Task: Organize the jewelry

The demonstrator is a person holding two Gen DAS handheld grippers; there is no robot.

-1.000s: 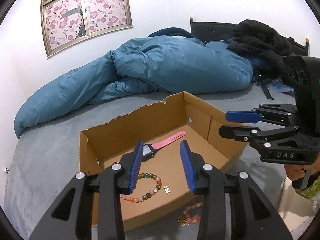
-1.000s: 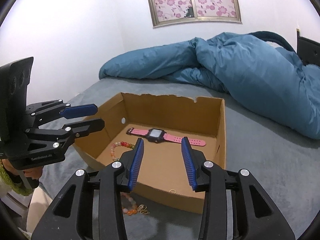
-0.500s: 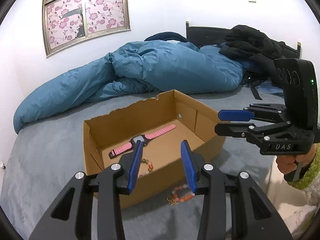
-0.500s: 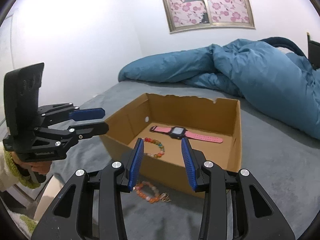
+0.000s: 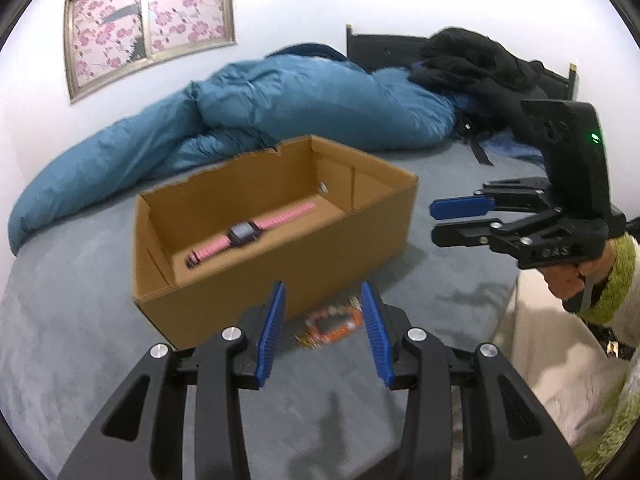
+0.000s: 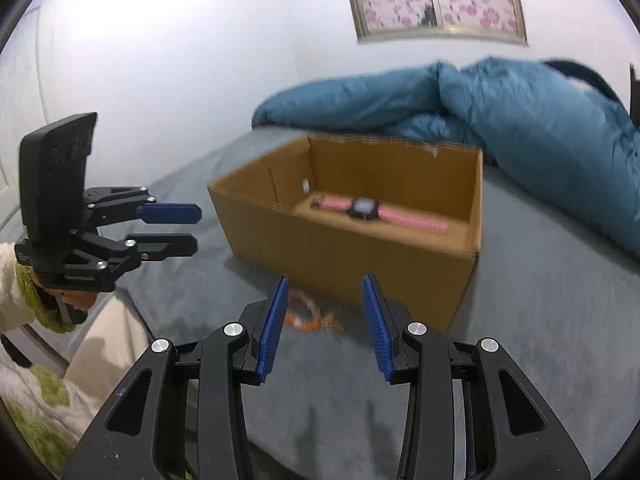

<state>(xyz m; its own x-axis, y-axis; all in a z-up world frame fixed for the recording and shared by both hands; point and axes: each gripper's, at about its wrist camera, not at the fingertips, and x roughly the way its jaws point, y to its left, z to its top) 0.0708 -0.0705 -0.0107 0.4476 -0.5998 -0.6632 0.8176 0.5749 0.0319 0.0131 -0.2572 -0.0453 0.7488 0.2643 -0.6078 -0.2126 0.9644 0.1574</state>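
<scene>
An open cardboard box (image 5: pixel 344 256) stands on the grey bed with a pink-strapped watch (image 5: pixel 248 232) lying inside. An orange bead bracelet (image 5: pixel 332 322) with a small gold charm lies on the bedcover just in front of the box. My left gripper (image 5: pixel 323 286) hovers open and empty above and short of the bracelet. My right gripper (image 5: pixel 435 222) hangs open to the right of the box. In the right wrist view the box (image 6: pixel 348 252), watch (image 6: pixel 362 208) and bracelet (image 6: pixel 302 316) show again. There the right gripper (image 6: pixel 325 280) is open and empty and the left gripper (image 6: pixel 196 228) is open at the left.
A rumpled blue duvet (image 5: pixel 280 100) lies behind the box, with black clothing (image 5: pixel 472 60) piled against the dark headboard. The bed's near edge (image 6: pixel 132 296) drops off beside a person's hand in a cream and green sleeve (image 5: pixel 608 272). A flower-patterned window (image 5: pixel 148 20) is on the wall.
Both grippers have drawn back from the box and sunk lower. The box floor is now mostly hidden by its front wall, and the orange bracelet on the bed sits between the fingers in both views.
</scene>
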